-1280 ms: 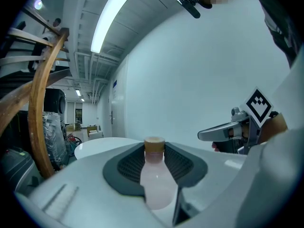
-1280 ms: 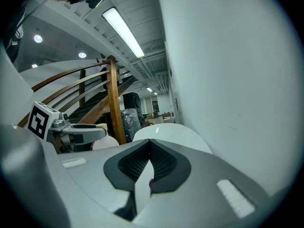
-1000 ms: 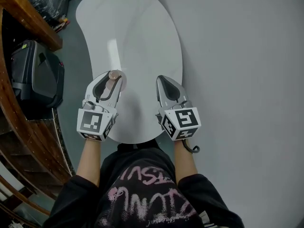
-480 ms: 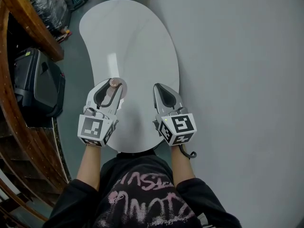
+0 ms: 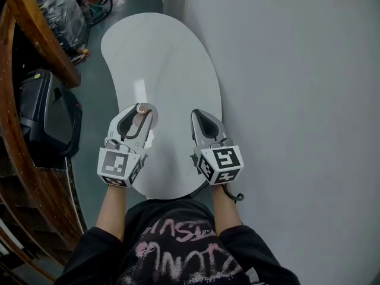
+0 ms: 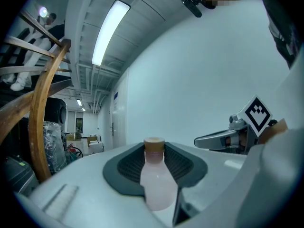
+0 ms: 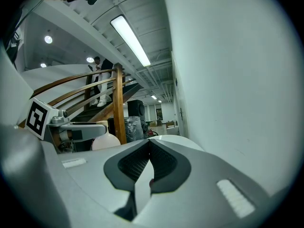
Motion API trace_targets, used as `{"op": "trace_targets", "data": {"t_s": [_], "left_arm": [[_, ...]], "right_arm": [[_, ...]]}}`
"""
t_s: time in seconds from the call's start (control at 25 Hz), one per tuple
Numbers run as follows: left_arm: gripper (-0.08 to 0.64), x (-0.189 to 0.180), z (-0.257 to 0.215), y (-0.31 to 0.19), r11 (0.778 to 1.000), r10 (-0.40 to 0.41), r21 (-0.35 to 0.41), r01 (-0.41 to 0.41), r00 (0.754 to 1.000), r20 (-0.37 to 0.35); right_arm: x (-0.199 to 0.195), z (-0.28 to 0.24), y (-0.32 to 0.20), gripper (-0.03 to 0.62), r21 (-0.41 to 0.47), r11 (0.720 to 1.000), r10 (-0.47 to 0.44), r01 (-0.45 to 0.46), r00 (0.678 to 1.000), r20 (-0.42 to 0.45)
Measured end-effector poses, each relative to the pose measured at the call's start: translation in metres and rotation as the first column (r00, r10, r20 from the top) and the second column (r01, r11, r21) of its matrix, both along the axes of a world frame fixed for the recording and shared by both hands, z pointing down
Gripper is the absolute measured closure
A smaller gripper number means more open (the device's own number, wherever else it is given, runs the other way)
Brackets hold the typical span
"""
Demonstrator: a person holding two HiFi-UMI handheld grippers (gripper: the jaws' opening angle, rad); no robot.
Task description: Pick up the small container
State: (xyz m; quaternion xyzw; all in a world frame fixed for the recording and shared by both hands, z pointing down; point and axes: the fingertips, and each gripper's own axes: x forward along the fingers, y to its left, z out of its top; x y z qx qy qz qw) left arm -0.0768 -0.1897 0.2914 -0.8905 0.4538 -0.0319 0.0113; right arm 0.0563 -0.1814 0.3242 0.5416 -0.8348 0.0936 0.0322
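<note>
The small container (image 6: 155, 182) is a pale pink bottle with a tan cap, held upright between the jaws of my left gripper (image 5: 141, 113), which is shut on it above the white table (image 5: 160, 58). From the head view its cap (image 5: 142, 108) shows between the jaw tips. My right gripper (image 5: 200, 117) hovers beside it over the table's right side, its jaws shut with nothing between them. In the right gripper view the bottle (image 7: 105, 141) appears at the left, behind the left gripper's jaw.
A plain wall (image 5: 297, 100) runs close along the table's right edge. A curved wooden stair rail (image 5: 24, 16) and a black case (image 5: 47, 114) lie to the left, across a strip of grey floor. Wrapped goods (image 5: 59, 10) stand at the far left.
Both grippers and the bottle keep their pose relative to each other. The head view has shifted, so the table shows more of its far end.
</note>
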Motion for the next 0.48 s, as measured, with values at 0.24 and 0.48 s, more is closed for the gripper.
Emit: {"op": "trace_targets", "data": {"t_s": [0.24, 0.48], "left_arm": [[0.425, 0.0015, -0.0039, 0.0004, 1.0, -0.002, 0.017, 0.002, 1.0, 0.006], [0.425, 0.0018, -0.009, 0.0033, 1.0, 0.004, 0.029, -0.004, 1.0, 0.009]], "right_arm": [[-0.0018, -0.0034, 0.0011, 0.569, 0.017, 1.0, -0.004, 0.004, 1.0, 0.001], [-0.0049, -0.0077, 0.0028, 0.571, 0.026, 1.0, -0.007, 0.007, 1.0, 0.005]]}}
